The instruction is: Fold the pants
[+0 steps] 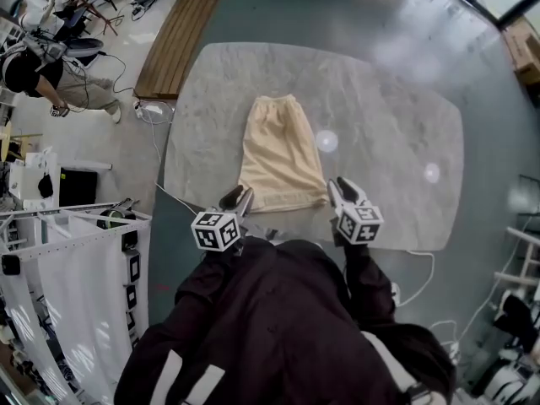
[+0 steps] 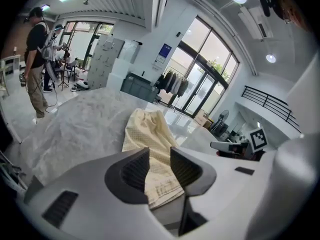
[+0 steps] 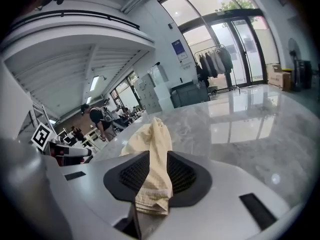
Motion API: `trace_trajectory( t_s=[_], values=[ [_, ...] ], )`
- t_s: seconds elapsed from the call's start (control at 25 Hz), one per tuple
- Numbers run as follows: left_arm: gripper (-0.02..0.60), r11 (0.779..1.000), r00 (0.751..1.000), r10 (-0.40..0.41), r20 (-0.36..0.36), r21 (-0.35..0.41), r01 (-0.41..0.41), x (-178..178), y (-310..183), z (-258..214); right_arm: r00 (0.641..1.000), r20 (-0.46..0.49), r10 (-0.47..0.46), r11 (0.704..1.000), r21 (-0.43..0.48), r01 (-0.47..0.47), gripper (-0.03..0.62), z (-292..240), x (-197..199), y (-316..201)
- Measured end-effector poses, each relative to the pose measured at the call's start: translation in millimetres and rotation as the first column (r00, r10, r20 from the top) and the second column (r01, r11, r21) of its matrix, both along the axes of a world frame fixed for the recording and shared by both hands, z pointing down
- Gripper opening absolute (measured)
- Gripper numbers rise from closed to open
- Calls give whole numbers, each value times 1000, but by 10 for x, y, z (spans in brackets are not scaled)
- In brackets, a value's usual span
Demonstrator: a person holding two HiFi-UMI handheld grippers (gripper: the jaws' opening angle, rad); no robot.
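Note:
Cream pants (image 1: 278,154) lie flat on the grey marble table (image 1: 396,125), narrow end away from me. My left gripper (image 1: 240,199) is at their near left corner and my right gripper (image 1: 337,191) at the near right corner. In the left gripper view the hem of the pants (image 2: 147,129) fills the gap of the left gripper (image 2: 160,166) and hangs out below it. In the right gripper view a bunched ridge of the pants (image 3: 152,139) rises from between the pads of the right gripper (image 3: 152,176), which press on it.
A wooden bench (image 1: 181,32) stands beyond the table's far left corner. A person (image 1: 51,78) stands at the far left, with cables on the floor (image 1: 156,112). A white drying rack (image 1: 76,251) is close on my left. The table's front edge runs just under both grippers.

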State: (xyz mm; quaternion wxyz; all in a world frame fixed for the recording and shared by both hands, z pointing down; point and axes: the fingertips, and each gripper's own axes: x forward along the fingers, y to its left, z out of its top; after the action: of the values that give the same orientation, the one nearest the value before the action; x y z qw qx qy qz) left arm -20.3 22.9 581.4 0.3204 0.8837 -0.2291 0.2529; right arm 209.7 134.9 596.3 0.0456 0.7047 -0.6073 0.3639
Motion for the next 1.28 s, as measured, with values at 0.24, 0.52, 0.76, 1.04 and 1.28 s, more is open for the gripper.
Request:
trace_trajectory(
  t_s=[0.24, 0.52, 0.76, 1.04, 1.28],
  values=[
    [110, 1000, 1000, -20, -7, 18, 20, 63, -325, -34, 1000, 5, -5, 1000, 27, 5, 100, -30, -18, -264],
    [110, 999, 1000, 10, 1, 42, -10, 502, -853, -59, 1000, 15, -27, 997, 66, 25, 118, -125, 49, -908],
    [110, 998, 999, 31, 22, 62, -33, 833, -1401, -43, 998, -15, -67, 995, 79, 68, 135, -192, 120, -1647],
    [110, 997, 995, 83, 55, 7, -83, 1173, -1964, 194, 994, -63, -88, 995, 34, 91, 145, -67, 357, -2322],
    [110, 992, 989, 123, 83, -22, -122, 1370, -2283, 468, 990, -48, -134, 991, -10, 134, 161, 82, 426, -2756]
  ],
)
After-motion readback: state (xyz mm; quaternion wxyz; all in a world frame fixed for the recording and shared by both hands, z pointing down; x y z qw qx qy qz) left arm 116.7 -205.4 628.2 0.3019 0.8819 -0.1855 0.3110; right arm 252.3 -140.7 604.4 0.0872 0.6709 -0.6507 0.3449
